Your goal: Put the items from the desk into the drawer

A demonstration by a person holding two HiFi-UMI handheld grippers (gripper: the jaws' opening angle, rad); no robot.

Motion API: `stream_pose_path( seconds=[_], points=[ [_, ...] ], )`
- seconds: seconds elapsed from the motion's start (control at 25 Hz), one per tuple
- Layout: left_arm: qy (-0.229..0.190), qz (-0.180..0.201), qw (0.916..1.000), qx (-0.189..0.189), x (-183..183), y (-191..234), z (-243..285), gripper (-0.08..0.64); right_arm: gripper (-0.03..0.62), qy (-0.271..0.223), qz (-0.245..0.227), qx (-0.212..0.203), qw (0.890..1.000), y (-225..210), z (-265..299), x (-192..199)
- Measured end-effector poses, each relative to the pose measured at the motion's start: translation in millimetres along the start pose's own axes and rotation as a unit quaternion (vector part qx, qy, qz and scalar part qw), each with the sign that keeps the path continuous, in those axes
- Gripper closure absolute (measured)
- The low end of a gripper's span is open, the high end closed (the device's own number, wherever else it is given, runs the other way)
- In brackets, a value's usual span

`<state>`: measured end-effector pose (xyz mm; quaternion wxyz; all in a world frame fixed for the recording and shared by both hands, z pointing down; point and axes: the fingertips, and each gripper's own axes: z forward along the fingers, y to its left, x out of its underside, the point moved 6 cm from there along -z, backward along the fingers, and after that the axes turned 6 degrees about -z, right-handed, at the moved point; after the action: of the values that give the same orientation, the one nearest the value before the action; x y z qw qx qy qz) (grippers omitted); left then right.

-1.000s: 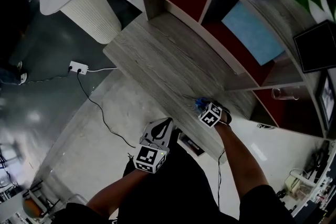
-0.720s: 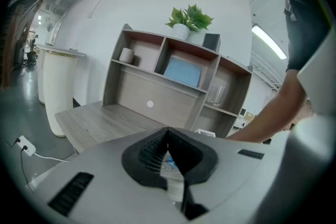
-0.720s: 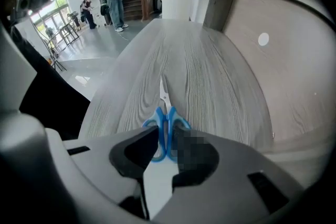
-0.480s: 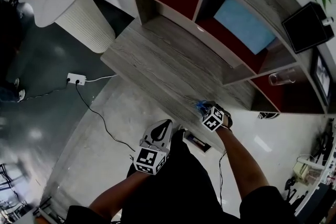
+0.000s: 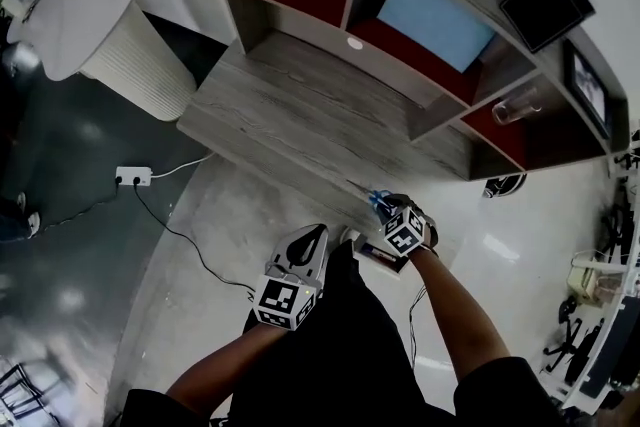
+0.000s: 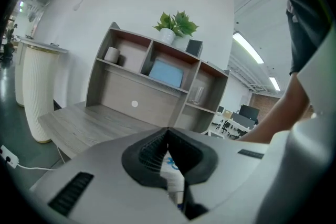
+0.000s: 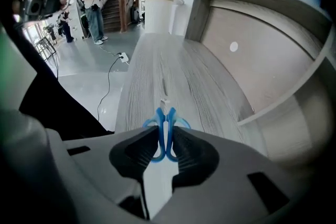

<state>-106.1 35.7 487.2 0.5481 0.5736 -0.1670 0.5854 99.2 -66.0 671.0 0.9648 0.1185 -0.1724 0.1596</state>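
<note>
right gripper (image 7: pixel 166 136): clamped on the blue scissors (image 7: pixel 165 115); pads pinch the two handle loops together.
scissors: held in my right gripper, clear of the desk (image 5: pixel 300 115) top, over the desk's near edge.
long axis: handles between the jaws, blades run straight out past the tips, pointing away from me along the desk top.
left gripper (image 6: pixel 168 131): jaws together, nothing held; hangs off the desk's near edge, just beside the right one.
drawer (image 5: pixel 372 255): looks pulled open under the desk's near edge, just below the right gripper and on my side of it, between the two grippers; contents too small to tell.
key relation: drawer lies under and behind the scissors' handle end, so I judge the coming move is a pull back from the desk and down. Right hand is much the nearer; left isn't needed.
risk: blades stick out ahead, so the tip could catch the desk edge on the way down.
vs earlier: same grip on the scissors, but right gripper has come from over the desk top out to the near edge, above the drawer. Left gripper's place is about the same.
</note>
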Motion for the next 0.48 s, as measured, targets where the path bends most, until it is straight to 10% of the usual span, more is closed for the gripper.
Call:
stream_pose_path(
  seconds=[0.48],
  points=[
    [0.011, 0.002, 0.9967, 0.081, 17, -13, -21, 0.546, 0.494, -0.002, 0.056, 0.035, 0.998, 66, -41, 28]
  ],
)
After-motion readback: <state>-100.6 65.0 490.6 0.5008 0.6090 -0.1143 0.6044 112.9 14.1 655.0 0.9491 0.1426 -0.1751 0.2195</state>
